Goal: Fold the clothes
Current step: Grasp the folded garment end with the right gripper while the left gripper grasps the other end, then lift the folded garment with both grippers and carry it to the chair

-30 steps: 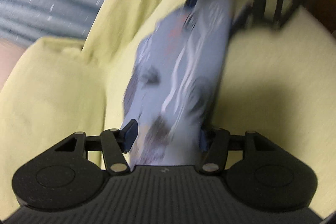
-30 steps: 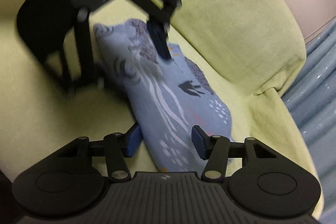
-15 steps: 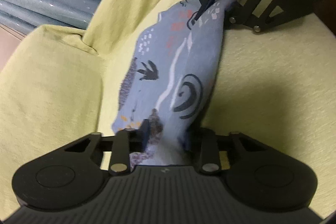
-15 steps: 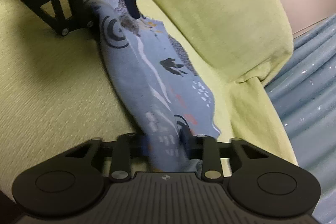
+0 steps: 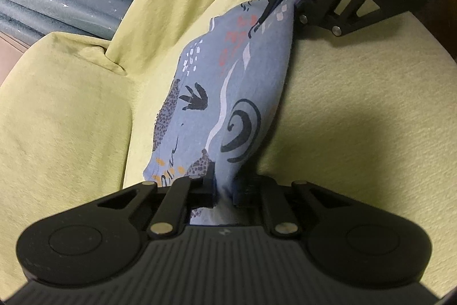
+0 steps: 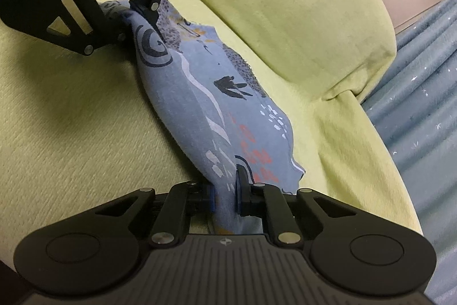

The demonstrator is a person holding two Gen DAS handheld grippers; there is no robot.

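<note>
A: What's the biggest thing here?
B: A yellow-green sofa [image 5: 357, 110], with a blue-grey curtain [image 6: 422, 93] behind it.
A: And the garment?
B: A blue patterned cloth [image 5: 228, 93] lies on the seat, bunched into a long strip and stretched between the two grippers.
A: Fingers?
B: The left gripper [image 5: 224, 187] has just closed and clamps one end; the right gripper [image 6: 224, 196] likewise pinches the other.
</note>
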